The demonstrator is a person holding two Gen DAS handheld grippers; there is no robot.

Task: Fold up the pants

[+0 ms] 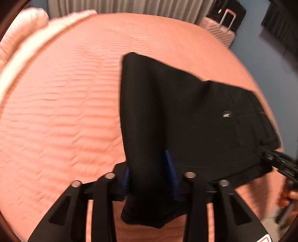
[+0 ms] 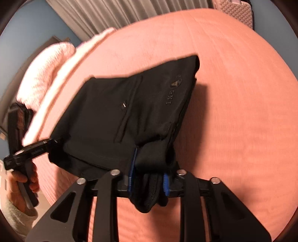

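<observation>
Two tools — left tool (image 1: pixel 150 173), right tool (image 2: pixel 149 178) — gripping one black pants (image 1: pixel 177 111), one bed (image 1: pixel 65 111)

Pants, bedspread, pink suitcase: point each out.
pants (image 1: pixel 177 115), left wrist view, middle of the black fabric.
bedspread (image 1: pixel 65 111), left wrist view, bare ribbed surface.
pink suitcase (image 1: pixel 219 31), left wrist view, its ridged shell.

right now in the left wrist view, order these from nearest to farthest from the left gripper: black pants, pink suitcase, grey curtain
1. black pants, bunched between the pads of the left gripper, at bottom centre.
2. pink suitcase, beyond the bed's far right corner.
3. grey curtain, along the back wall at the top; close to the suitcase in depth, but seemingly behind it.
</observation>
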